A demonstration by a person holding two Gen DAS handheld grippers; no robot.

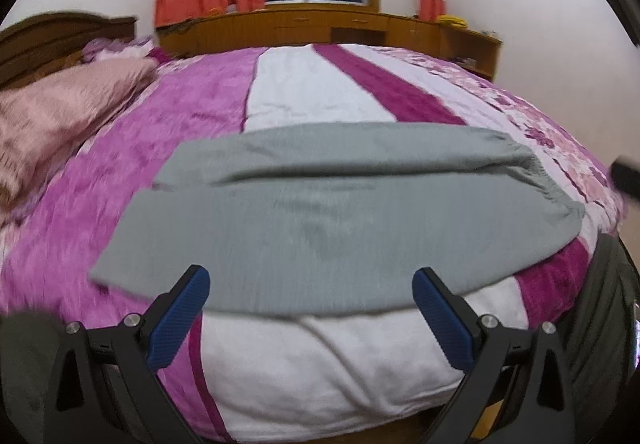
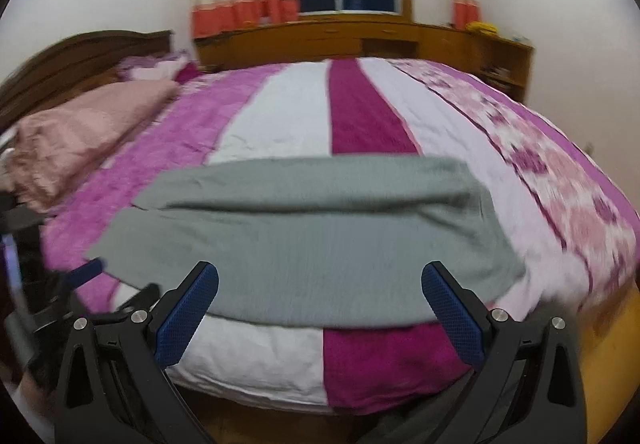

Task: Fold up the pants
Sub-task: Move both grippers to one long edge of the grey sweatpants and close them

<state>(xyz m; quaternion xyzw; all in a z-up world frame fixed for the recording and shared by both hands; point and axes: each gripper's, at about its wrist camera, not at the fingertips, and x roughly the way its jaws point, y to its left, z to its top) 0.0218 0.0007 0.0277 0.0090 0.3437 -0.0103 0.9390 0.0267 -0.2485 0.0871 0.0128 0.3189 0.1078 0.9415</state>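
One pants (image 1: pixel 332 220) are being seen on one bed (image 1: pixel 340 356), with one pillow (image 1: pixel 60 124) and two grippers (image 1: pixel 311 284) (image 2: pixel 320 278).

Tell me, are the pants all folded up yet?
Not yet. The grey pants lie flat across the bed with one leg laid over the other, so the first lengthwise fold looks done. Nothing is in hand: the left tongs and right tongs are open, gripping nothing. Folding the long strip shorter is left.
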